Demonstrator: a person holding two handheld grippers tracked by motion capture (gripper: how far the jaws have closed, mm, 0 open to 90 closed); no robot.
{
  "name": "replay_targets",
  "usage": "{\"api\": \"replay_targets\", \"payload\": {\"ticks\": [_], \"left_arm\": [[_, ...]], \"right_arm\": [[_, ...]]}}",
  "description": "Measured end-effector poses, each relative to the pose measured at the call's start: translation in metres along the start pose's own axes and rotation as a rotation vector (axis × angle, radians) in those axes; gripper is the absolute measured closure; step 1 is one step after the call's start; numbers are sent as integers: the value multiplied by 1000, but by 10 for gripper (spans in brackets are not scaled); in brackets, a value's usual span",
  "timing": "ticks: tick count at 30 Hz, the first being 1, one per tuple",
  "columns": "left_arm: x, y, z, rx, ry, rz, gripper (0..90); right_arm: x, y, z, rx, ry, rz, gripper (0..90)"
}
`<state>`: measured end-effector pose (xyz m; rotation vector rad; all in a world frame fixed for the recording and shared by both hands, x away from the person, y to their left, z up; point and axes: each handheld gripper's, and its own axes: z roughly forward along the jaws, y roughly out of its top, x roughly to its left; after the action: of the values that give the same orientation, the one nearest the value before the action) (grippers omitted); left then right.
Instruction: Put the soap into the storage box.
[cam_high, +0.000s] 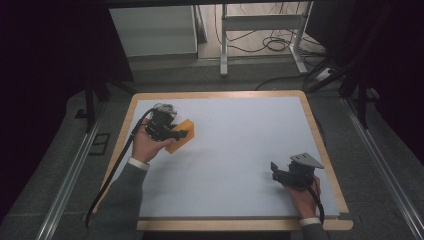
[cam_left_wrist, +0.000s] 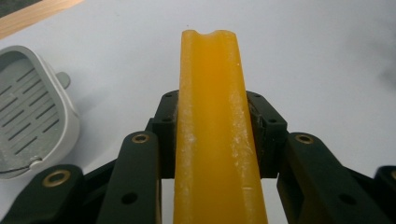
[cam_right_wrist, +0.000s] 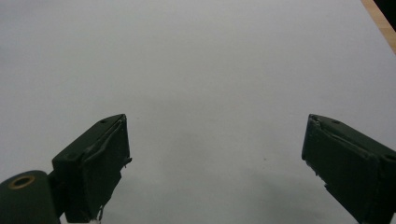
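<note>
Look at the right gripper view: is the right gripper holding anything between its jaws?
No, the right gripper has its jaws wide apart over the bare white table.

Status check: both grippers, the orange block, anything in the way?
Left gripper shut on orange block, block on edge. Right gripper open, nothing between jaws. Grey slotted dish beside left gripper, apart from block.

- The high view is dim: the table (cam_high: 235, 150) is evenly lit, while the left and right margins beyond its edges sink into near black.
- Soft, faint shadows lie under the hands; no glare on the tabletop.
- In the left gripper view the orange bar (cam_left_wrist: 215, 135) is bright, sharp and saturated.
- In the right gripper view the white surface greys toward the bottom, with a blurred shadow between the jaws.
</note>
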<state>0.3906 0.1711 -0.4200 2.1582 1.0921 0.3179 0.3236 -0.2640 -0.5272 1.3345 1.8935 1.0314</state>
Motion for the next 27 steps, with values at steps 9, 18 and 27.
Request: {"api": "replay_targets", "payload": {"ticks": [9,18,27], "left_arm": [[10,2,0,-29,43,-32,613],[24,4,5,-13,48,-62,613],[29,9,5,-12,53,-68,614]], "right_arm": [[0,0,0,1,-4,0,79],[0,0,0,0,-4,0,79],[0,0,0,0,-5,1,79]]}}
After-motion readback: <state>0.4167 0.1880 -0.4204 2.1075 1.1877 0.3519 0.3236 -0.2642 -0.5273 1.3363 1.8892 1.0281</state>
